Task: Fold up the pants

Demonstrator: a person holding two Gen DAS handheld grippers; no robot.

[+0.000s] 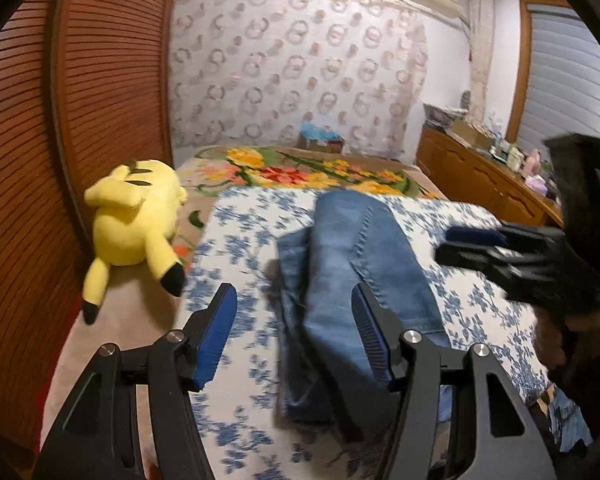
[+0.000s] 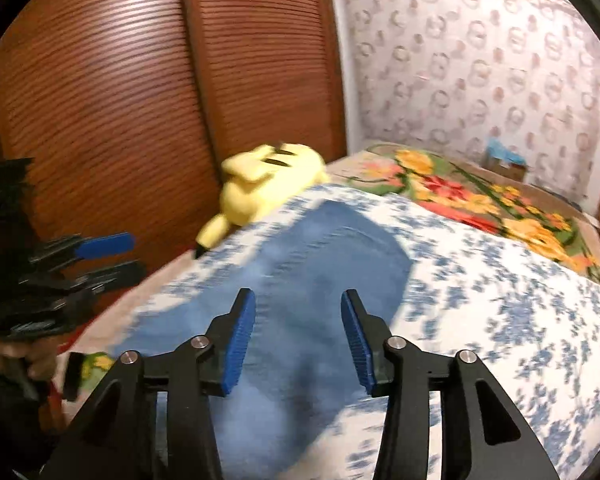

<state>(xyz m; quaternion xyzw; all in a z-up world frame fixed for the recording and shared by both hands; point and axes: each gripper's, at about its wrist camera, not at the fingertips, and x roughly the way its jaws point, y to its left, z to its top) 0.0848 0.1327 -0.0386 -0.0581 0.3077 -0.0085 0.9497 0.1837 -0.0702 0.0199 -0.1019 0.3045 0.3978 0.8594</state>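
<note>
Nearby, yellow plush [image 1: 134, 216] beside jeans [image 1: 352, 264]; both grippers' fingers [image 1: 216, 336] apart, empty.

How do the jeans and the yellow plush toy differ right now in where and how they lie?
The jeans lie folded lengthwise on the blue-flowered white cover; the yellow plush toy lies off that cover, on the beige bedding beside the slatted wooden doors.
The jeans are flat blue denim; the plush toy is plump, with black-tipped ears.
The jeans lie below the open fingers of both grippers; the plush toy lies off to the side.
Both rest on the bed, and neither is gripped.
</note>
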